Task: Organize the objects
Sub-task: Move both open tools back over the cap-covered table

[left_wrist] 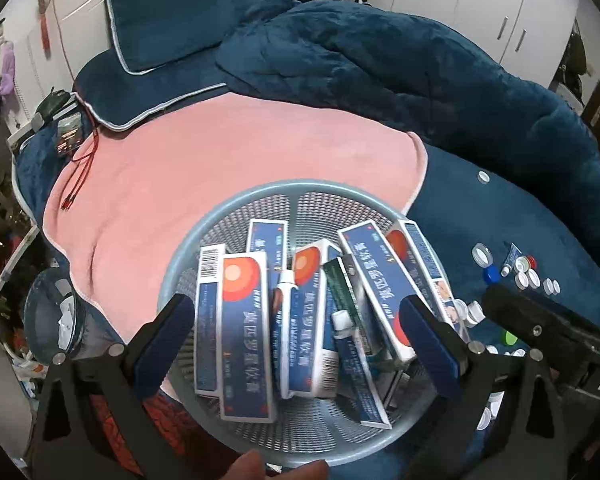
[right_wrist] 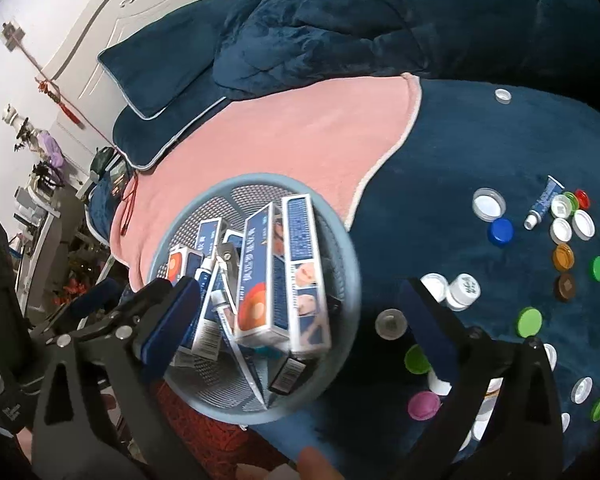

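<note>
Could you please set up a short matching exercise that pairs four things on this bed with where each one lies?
Things:
1. ointment boxes
2. small blue tube
3. red cable
4. pink cap

Places:
A. on the pink blanket
B. in the round basket
C. among the caps at the far right
D. by the right gripper

Pairs: 1-B, 2-C, 3-A, 4-D

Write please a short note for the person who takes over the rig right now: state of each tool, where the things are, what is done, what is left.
Left tool: open, holding nothing, above the basket.
Right tool: open, empty, at the basket's right edge.
Done: the ointment boxes and two tubes lie in the basket.
Left: one small tube, a small white bottle and many loose bottle caps lie on the blue blanket, right of the basket.
</note>
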`<state>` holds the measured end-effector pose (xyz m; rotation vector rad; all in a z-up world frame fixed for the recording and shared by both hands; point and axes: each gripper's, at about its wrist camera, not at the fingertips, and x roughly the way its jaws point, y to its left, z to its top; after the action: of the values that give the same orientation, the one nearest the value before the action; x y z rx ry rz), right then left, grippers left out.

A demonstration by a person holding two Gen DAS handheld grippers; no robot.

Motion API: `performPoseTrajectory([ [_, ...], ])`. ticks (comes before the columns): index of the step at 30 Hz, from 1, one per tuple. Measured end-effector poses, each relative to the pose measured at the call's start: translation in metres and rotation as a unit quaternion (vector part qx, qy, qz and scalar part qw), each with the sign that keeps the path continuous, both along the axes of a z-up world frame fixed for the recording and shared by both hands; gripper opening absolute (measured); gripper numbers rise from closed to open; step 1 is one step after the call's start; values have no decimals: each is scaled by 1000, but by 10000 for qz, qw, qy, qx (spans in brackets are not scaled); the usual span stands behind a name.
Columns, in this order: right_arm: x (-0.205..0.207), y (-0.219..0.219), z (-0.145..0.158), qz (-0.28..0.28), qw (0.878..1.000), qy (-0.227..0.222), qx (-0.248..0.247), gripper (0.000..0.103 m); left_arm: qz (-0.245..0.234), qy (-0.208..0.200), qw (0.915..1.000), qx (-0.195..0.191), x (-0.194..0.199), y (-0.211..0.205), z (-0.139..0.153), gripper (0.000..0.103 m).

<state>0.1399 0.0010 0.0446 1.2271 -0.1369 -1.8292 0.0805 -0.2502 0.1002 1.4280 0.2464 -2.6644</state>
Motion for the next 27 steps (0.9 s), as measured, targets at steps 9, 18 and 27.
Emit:
performPoseTrajectory([
  [9,-16,31,-6,-422,9991,10,69,102,-255,-108,9996,19,-9,34,3,102],
  [18,-66,92,-25,-1082,9935,-239,256,102,-957,-311,9949,71,-40,111,-3,102],
  [27,-146,162,-43,-1942,9784,-659,268,102,-1649,-646,9842,-30,-67,188,-28,102],
])
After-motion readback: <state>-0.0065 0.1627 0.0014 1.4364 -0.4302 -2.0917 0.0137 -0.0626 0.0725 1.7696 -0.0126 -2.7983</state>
